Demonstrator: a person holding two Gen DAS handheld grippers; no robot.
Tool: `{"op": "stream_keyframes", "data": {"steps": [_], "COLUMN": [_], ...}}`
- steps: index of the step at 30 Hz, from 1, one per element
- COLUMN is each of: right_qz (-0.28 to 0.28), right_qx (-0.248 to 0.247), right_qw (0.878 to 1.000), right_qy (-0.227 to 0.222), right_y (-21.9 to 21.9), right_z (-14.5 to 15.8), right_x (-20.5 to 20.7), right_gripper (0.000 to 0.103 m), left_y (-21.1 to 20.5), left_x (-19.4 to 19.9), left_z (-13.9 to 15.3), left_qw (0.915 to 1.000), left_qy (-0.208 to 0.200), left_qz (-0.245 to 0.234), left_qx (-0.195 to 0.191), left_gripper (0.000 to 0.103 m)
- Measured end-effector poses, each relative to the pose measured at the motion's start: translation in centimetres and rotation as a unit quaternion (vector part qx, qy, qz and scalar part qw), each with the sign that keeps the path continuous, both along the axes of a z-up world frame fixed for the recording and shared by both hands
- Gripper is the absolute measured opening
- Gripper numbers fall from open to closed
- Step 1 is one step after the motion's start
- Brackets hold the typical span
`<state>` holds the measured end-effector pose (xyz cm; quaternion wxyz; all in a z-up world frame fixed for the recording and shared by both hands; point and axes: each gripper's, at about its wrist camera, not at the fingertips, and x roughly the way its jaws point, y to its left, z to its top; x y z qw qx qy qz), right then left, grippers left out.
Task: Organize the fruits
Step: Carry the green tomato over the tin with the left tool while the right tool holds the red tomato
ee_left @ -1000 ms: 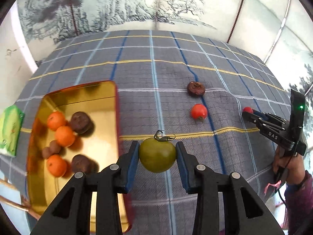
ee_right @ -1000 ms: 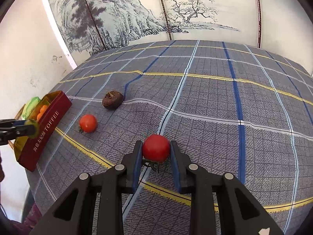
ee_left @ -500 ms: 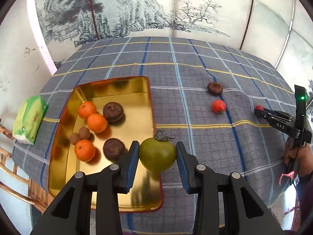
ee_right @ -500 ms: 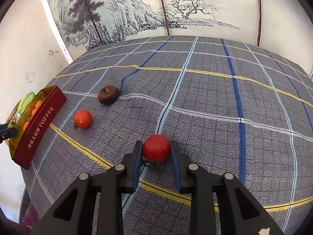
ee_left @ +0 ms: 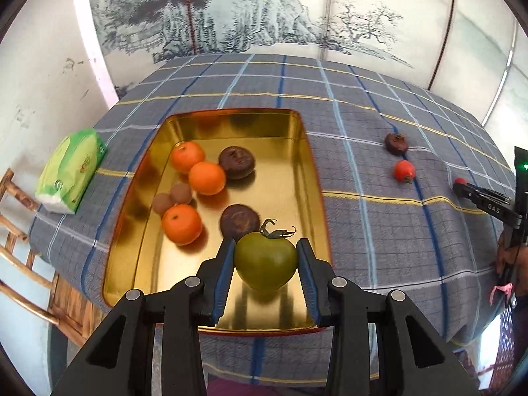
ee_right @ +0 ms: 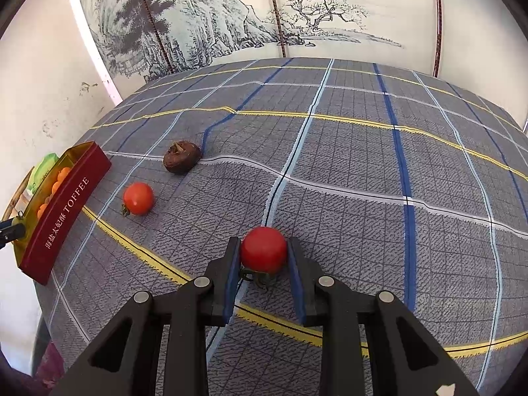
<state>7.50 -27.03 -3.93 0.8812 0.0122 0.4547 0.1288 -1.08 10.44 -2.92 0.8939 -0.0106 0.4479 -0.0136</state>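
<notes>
My left gripper point(ee_left: 266, 265) is shut on a green tomato point(ee_left: 265, 260) and holds it above the near right part of a gold tin tray point(ee_left: 297, 118). The tray holds three oranges point(ee_left: 207, 178), two dark brown fruits point(ee_left: 236, 162) and two small tan fruits point(ee_left: 181, 193). My right gripper point(ee_right: 263, 257) is shut on a red tomato point(ee_right: 263, 249) just above the checked tablecloth. A second red tomato point(ee_right: 138, 198) and a dark brown fruit point(ee_right: 182, 157) lie on the cloth to its left, between it and the tray point(ee_right: 62, 211).
A green tissue pack point(ee_left: 71, 171) lies on the cloth left of the tray. A wooden chair point(ee_left: 19, 231) stands at the table's left edge. The painted screen stands behind the table. The cloth point(ee_right: 363, 165) is rumpled near the brown fruit.
My left gripper has carried the green tomato leftward, from over the cloth to over the tray. My right gripper has stayed in place with the red tomato.
</notes>
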Motion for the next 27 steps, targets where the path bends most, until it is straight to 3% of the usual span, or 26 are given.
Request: {"op": "stream_keyframes", "data": {"steps": [13, 27], "right_qz": [0.000, 0.000], "right_qx": [0.001, 0.000], "right_qw": [1.000, 1.000], "right_qy": [0.001, 0.000], "right_y": [0.0, 0.0], "right_z": [0.0, 0.0], "right_x": [0.0, 0.0], "right_gripper": [0.026, 0.027], "left_y": [6.3, 6.1], "left_x": [0.0, 0.6], "left_z": [-1.4, -2.7], "left_qw": [0.9966, 0.9962], "left_qy": [0.011, 0.024], "left_qz": [0.067, 0.061], "left_qx": [-0.048, -0.057], "left_gripper": [0.039, 0.039]}}
